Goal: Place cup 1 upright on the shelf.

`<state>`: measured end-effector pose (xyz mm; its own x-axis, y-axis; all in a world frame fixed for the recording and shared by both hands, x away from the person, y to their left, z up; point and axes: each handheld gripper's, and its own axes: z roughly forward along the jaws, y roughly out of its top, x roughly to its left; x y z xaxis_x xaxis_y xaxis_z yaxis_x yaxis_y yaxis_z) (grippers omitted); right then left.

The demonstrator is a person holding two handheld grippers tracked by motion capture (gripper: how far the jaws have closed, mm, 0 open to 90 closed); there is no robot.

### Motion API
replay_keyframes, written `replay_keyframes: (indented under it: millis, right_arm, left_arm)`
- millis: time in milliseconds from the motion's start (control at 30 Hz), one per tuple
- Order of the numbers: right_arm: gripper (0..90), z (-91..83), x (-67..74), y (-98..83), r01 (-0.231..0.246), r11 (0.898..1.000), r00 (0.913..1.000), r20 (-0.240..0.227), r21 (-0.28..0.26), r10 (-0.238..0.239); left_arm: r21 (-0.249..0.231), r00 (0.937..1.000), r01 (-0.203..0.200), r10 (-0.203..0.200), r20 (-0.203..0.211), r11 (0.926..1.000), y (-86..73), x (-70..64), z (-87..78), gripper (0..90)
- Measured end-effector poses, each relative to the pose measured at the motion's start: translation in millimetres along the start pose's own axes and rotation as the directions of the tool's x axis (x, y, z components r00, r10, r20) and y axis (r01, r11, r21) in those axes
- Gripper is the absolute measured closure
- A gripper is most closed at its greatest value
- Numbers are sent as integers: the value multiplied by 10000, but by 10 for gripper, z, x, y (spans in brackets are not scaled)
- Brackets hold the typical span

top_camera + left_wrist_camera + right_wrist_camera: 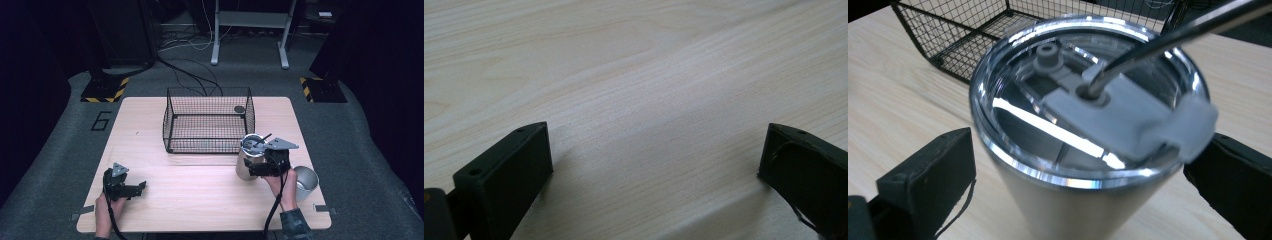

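Observation:
A steel tumbler (249, 159) with a clear lid and a dark straw (263, 138) stands at the right of the wooden table (200, 205), just in front of the wire basket. My right gripper (252, 167) reaches around it from the right. In the right gripper view the tumbler (1078, 125) sits between the two black jaws with a small gap on each side, and the straw (1168, 40) leans up to the right. My right gripper (1080, 155) is open. My left gripper (140, 188) rests near the front left, open (656, 145) over bare wood.
A black wire basket (207, 120) stands at the middle back of the table, with a small dark round thing (239, 109) at its far right corner. A second, lidless steel cup (306, 181) stands by the right edge, beside the right hand.

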<state>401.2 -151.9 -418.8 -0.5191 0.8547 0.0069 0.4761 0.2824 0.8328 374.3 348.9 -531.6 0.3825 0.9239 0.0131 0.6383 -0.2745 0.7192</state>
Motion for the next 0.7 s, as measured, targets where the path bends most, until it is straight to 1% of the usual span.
replay_keyframes:
  millis: [133, 167, 200, 267, 300, 533, 700]
  right_arm:
    - [1, 50, -9, 56, 7, 10000, 10000, 21, -6, -7]
    - [3, 70, -23, 74, 113, 9999, 9999, -35, 54, -113]
    - [7, 94, -22, 91, -18, 10000, 10000, -86, 59, 19]
    - [18, 125, -17, 119, -74, 10000, 9999, -144, 49, 75]
    - [21, 140, -11, 134, 18, 10000, 10000, -64, 57, -18]
    - [28, 155, -8, 134, -25, 10000, 10000, 3, 20, 24]
    - [27, 175, -15, 137, -94, 9999, 9999, -94, 98, 95]
  left_arm:
    - [1, 10000, -5, 5, 3, 10000, 1, 1, 1, 3]
    - [-32, 10000, -13, 13, -10, 10000, 1, 2, 5, 3]
    - [-42, 10000, 5, -5, -14, 10000, 2, 1, 7, 3]
    - [-38, 10000, -1, 1, -16, 10000, 2, 1, 6, 4]
    - [-39, 10000, 1, -1, -15, 10000, 2, 1, 7, 4]
    - [33, 10000, -23, 23, -3, 10000, 6, 2, 4, 4]
    - [30, 10000, -26, 26, 19, 10000, 6, 3, 3, 4]
